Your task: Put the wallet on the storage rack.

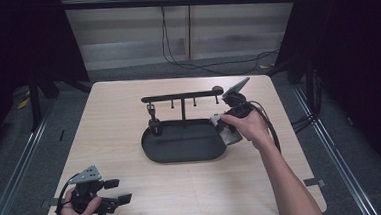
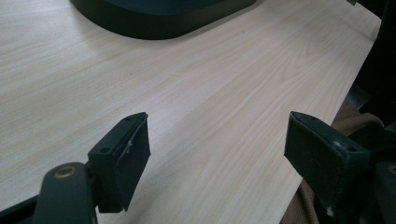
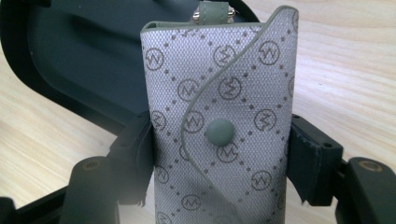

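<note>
Gripping patterned pouch [image 3: 224, 126], snap visible.

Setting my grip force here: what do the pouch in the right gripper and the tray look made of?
The pouch looks like woven, coated fabric: fine weave, printed monogram pattern, piped edge, matte green snap. Probably soft and squashable. The right gripper has a jaw on each side of it. The tray looks rigid, either matte black plastic or painted metal; the smooth, dull surface doesn't settle which.
</note>
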A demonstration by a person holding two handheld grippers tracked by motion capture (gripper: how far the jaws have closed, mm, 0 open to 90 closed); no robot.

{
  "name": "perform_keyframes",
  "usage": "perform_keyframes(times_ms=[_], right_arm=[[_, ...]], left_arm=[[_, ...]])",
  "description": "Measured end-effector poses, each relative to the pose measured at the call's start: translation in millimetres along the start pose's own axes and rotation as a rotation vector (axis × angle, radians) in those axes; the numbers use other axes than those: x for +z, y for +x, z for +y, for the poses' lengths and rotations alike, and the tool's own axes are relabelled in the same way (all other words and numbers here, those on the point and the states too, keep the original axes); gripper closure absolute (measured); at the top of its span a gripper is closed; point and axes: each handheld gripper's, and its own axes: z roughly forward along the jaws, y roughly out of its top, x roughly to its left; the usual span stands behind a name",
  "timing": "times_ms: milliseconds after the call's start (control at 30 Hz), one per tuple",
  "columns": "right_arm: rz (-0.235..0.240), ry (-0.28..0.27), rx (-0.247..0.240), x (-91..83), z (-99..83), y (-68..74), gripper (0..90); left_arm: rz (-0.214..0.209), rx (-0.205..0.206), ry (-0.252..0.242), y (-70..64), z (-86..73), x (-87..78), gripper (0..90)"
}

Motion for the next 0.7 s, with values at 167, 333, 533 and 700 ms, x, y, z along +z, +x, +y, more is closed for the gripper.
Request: perform_keyframes(times_ms=[167,333,533,700], right_arm=[[0.023,-0.018,0.017,7.3,-1.0,1.0,32.8],[0.042,-0.034,0.043,17.2,-2.7,-1.5,32.8],[0.07,-0.068,0.064,29.1,-3.5,-2.7,32.8],[0.077,-0.088,0.081,36.0,-2.3,-2.2,32.8]], left_arm=[[0.0,0.003,0.007,-0.8,0.2,0.7,22.2],[-0.003,0.002,0.004,0.0,0.0,0.4,22.2],[-0.003,0.001,0.007,-0.3,0.1,0.7,22.2],[-0.003,0.004,0.009,-0.1,0.1,0.7,22.2]])
